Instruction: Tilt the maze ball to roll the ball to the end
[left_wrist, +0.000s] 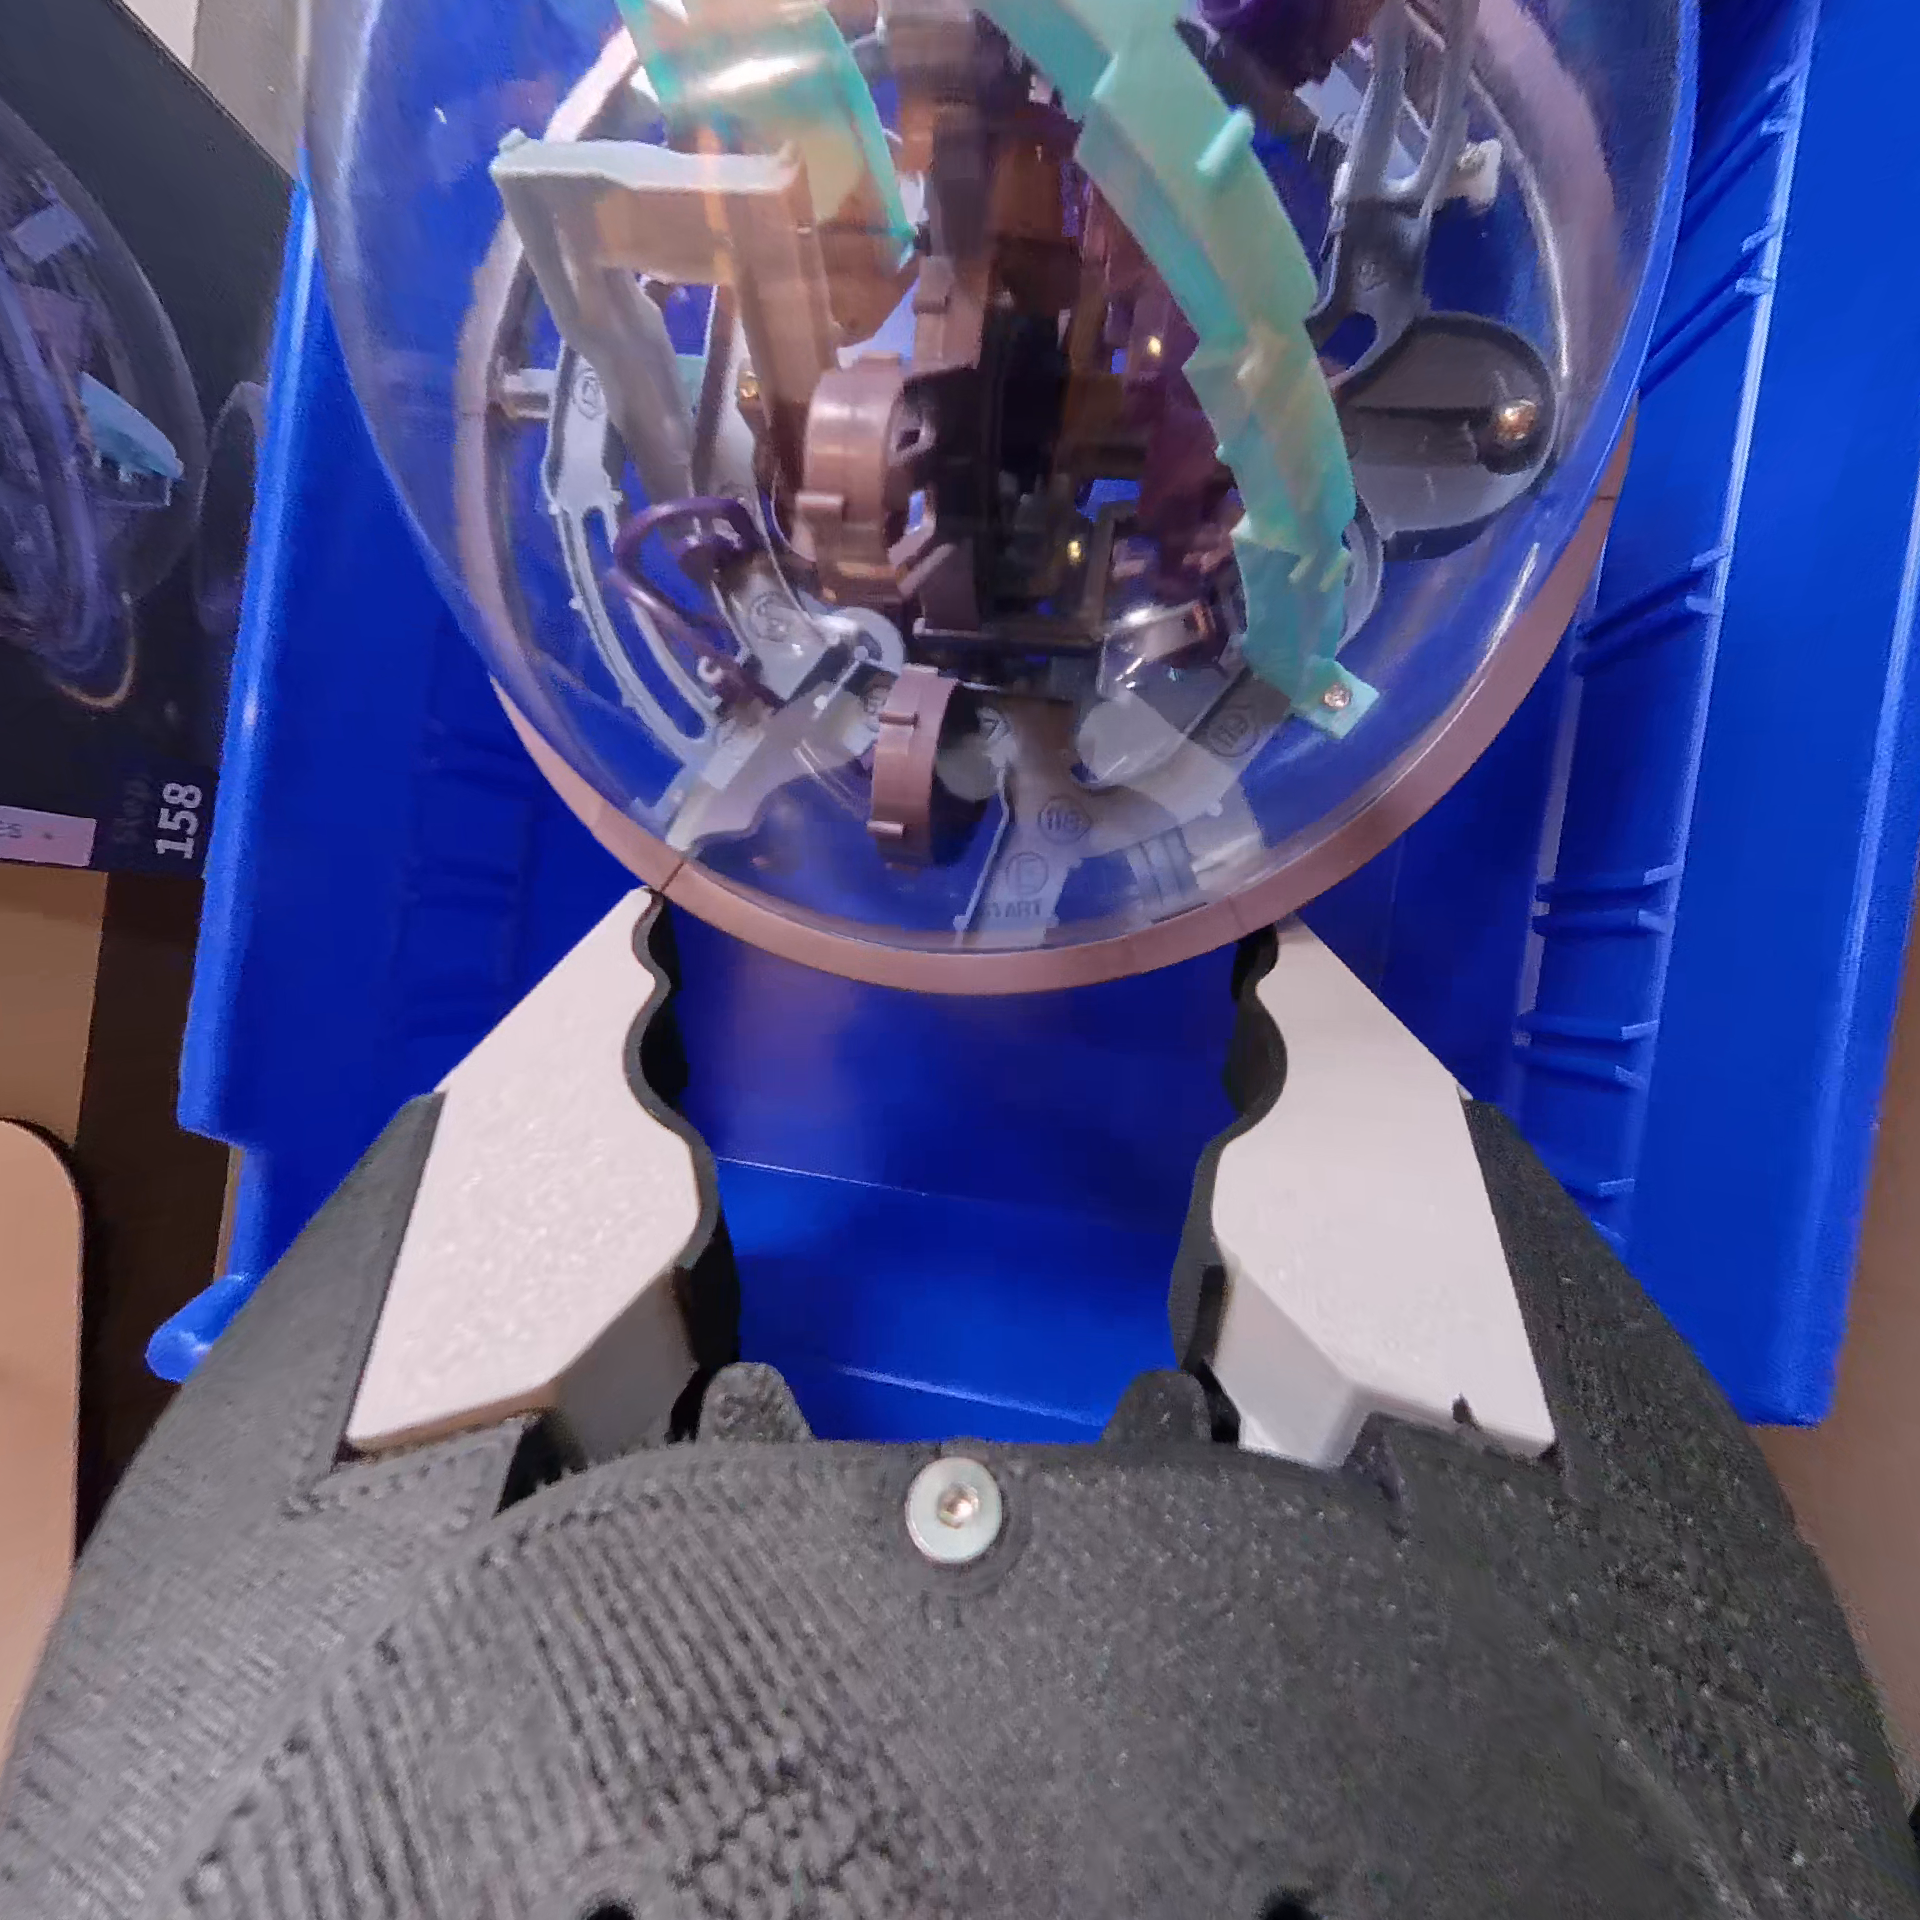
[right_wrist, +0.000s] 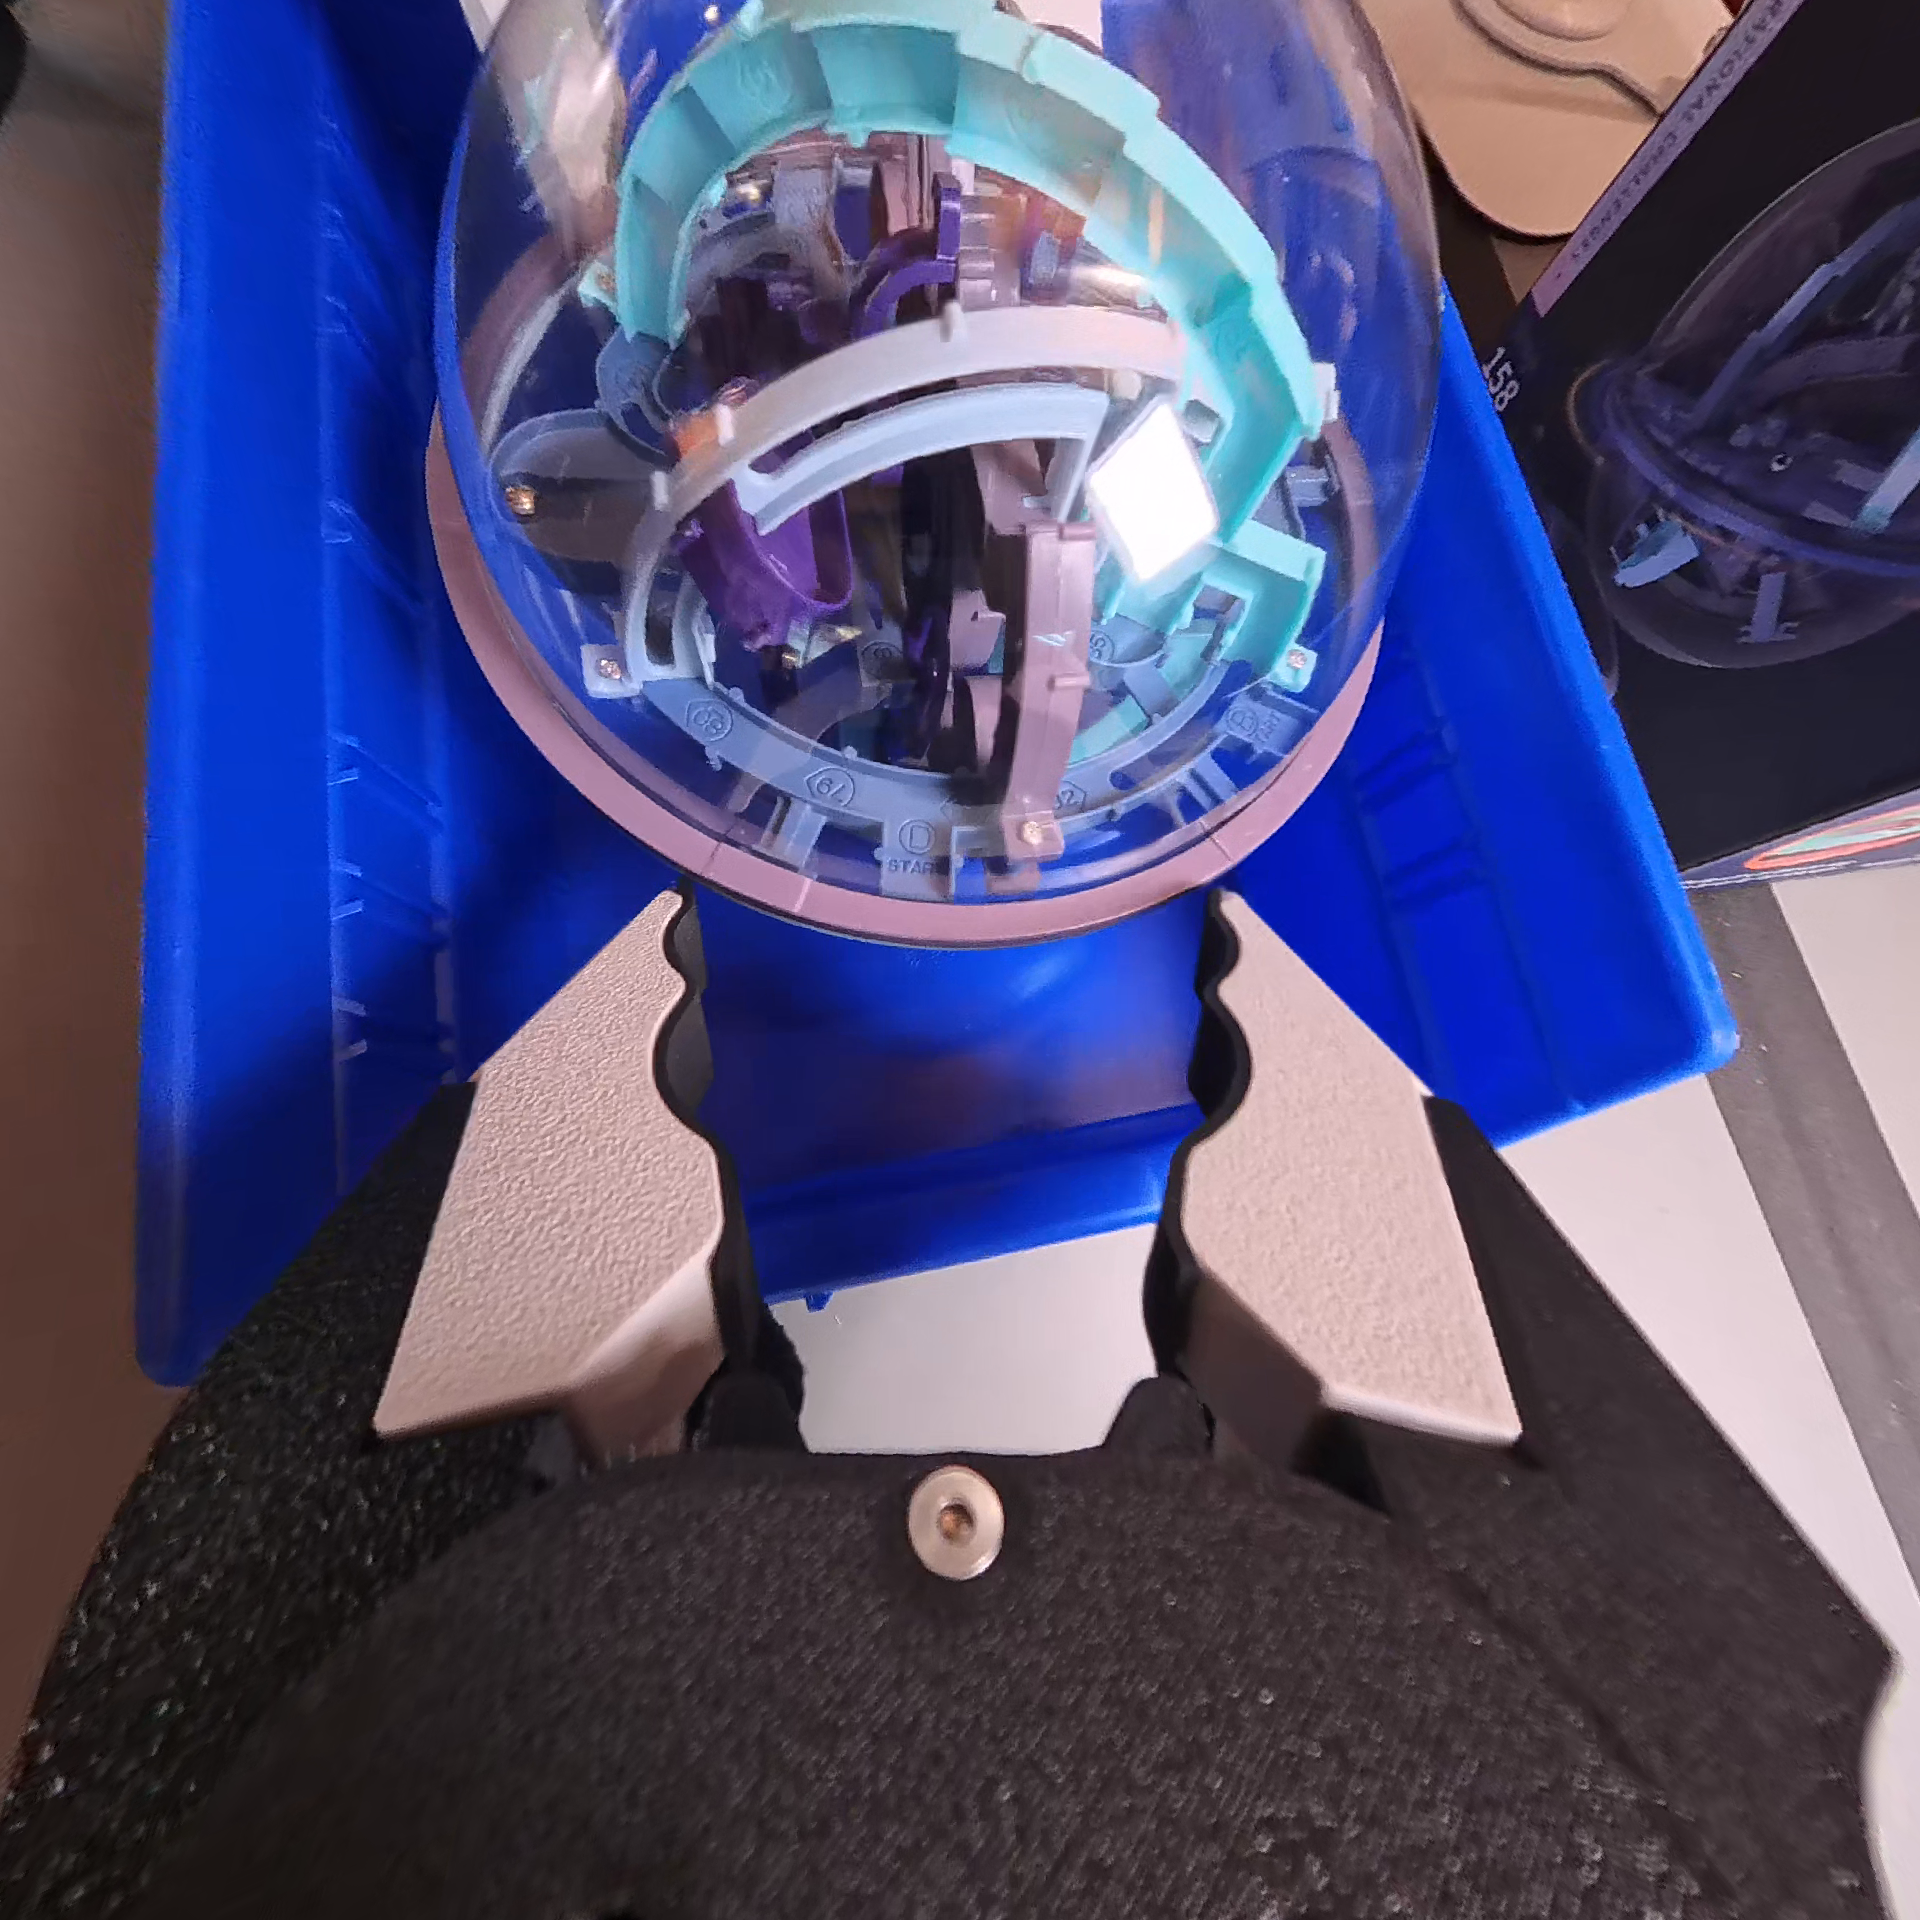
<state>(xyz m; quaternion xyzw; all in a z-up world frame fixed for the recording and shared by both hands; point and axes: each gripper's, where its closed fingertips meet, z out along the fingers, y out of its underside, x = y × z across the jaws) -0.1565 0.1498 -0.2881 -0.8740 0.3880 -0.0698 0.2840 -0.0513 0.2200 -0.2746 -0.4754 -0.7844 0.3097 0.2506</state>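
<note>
Where both wrist views meet, one clear maze ball (left_wrist: 966, 468) (right_wrist: 935, 468) sits in one blue bin (left_wrist: 1714, 727) (right_wrist: 291, 727), one dark box (left_wrist: 94, 468) (right_wrist: 1745, 520) beside it. Left gripper (left_wrist: 961, 935) and right gripper (right_wrist: 951, 899) spread their jaws wide, tips touching the ball's mauve rim (left_wrist: 883, 930) (right_wrist: 1091, 894) from opposite sides.

A clear maze ball (left_wrist: 966, 436) with teal, purple and grey tracks sits against a blue bin (left_wrist: 1714, 727).

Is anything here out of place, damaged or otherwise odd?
Nothing stands out. The maze ball looks whole, with its clear shell unbroken and the tracks inside in place. It sits over the blue bin. The left gripper and the right gripper meet its rim band with their tips.
</note>
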